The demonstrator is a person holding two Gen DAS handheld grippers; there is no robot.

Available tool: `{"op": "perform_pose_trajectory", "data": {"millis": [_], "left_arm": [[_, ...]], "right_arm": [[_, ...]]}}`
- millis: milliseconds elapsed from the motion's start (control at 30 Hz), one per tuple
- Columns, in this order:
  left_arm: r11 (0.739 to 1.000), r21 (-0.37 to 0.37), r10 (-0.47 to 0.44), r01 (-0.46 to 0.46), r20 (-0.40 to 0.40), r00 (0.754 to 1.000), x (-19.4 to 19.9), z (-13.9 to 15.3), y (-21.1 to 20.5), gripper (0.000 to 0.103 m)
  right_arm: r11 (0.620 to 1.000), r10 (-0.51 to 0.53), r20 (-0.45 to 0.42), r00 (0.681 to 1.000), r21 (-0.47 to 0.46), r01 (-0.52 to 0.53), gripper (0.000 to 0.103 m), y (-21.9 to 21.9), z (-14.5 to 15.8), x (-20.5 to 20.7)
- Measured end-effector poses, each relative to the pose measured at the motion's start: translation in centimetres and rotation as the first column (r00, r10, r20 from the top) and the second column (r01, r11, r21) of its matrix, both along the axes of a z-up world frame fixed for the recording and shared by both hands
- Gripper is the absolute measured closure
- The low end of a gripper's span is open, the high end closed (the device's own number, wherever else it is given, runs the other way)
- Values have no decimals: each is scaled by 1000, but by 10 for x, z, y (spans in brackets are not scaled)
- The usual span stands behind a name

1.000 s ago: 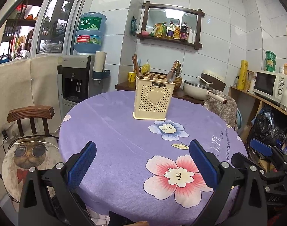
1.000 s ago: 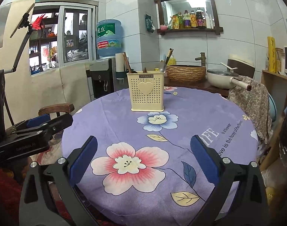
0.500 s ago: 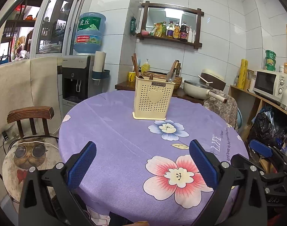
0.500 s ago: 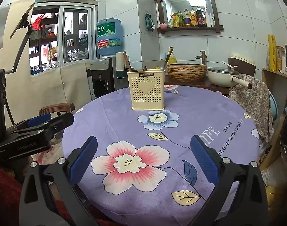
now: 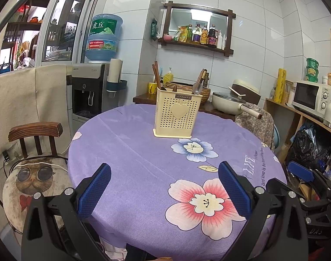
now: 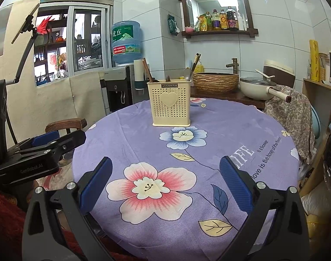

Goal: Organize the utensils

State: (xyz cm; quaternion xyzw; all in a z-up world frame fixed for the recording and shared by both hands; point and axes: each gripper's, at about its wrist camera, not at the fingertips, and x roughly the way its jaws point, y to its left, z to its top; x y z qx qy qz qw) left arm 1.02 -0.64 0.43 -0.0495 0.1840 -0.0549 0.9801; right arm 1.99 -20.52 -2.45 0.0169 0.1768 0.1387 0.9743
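Observation:
A cream perforated utensil holder (image 5: pixel 176 114) with a heart on its front stands upright on the far half of the round purple floral table (image 5: pixel 143 152); it also shows in the right wrist view (image 6: pixel 171 106). Brown chopsticks (image 5: pixel 156 74) lean at its left, a metal spoon (image 5: pixel 196 88) at its right. My left gripper (image 5: pixel 164 187) is open and empty over the near table edge. My right gripper (image 6: pixel 164 181) is open and empty too, well short of the holder. Each gripper shows in the other's view, the left one (image 6: pixel 41 150) and the right one (image 5: pixel 306 178).
A wooden chair (image 5: pixel 35 148) with a cat cushion stands left of the table. A water dispenser (image 5: pixel 93 91) is behind it. A counter with a woven basket (image 6: pixel 215 82) and a pan (image 5: pixel 228 105) lies behind the table. Shelves with a microwave (image 5: pixel 311 96) are at the right.

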Motion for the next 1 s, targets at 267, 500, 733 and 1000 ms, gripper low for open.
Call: {"op": "perform_pose_trajectory", "data": {"millis": [267,500,733,1000], "left_arm": [[1000,2,-1,1,-4,1000,0,-1,0,6],[1000,2,-2,2,-4,1000,-1,-1,0,6],[1000,2,-1,1,-5,1000,-1,-1,0,6],[1000,-1,-1,0,-8,1000,-1,-2,1,6]], "right_arm": [[1000,2,-2,1000,0,-2,6,-1,0,-1],[1000,0,-2,1000,0,0,6,1,0,-1],[1000,2,-2,1000,1,-2,6,0,0,-1],[1000,2,-2,1000,1,-2,6,1,0,-1]]}}
